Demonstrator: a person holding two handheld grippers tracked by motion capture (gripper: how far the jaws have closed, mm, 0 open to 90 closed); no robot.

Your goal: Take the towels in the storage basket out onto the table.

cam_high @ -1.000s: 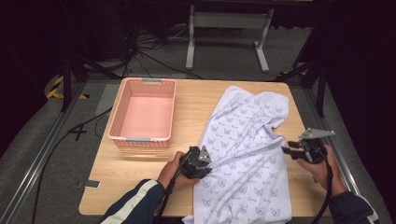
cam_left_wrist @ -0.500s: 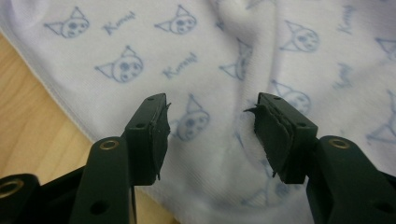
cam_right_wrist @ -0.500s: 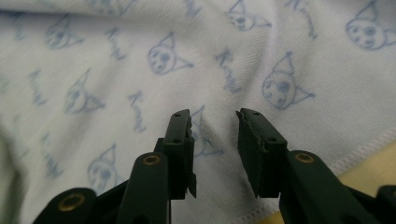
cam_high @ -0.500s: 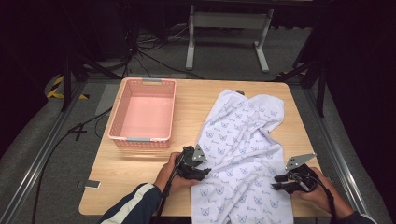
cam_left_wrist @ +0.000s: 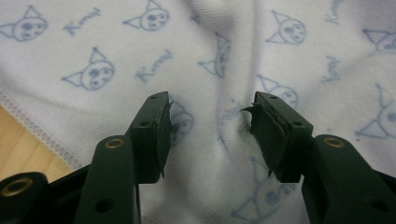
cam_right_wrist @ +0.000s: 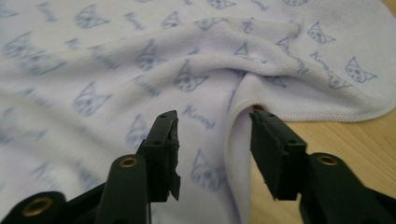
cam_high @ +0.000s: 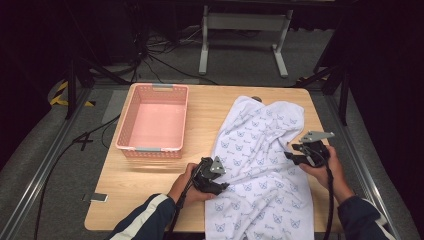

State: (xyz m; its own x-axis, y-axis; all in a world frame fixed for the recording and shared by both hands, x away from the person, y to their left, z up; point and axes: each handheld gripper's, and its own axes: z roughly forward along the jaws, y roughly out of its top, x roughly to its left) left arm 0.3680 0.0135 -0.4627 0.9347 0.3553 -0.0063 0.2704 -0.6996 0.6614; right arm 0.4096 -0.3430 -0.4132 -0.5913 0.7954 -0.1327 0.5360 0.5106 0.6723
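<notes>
Pink basket (cam_high: 152, 124) sitting empty on surface (cam_high: 210, 107); left gripper (cam_high: 216, 181) and right gripper (cam_high: 295, 156) hovering released, jaws just opening, over cat-print towel (cam_high: 260, 150).

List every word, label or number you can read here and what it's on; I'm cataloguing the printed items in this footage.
"Kuromi", roughly: a slanted blue script word repeated between the cat-face drawings on the white towel; the last letters are unclear, so the spelling is uncertain.
In the high view the towel's print is too small to read.
Pink basket: no readable text.
Grippers: no readable markings.
</notes>
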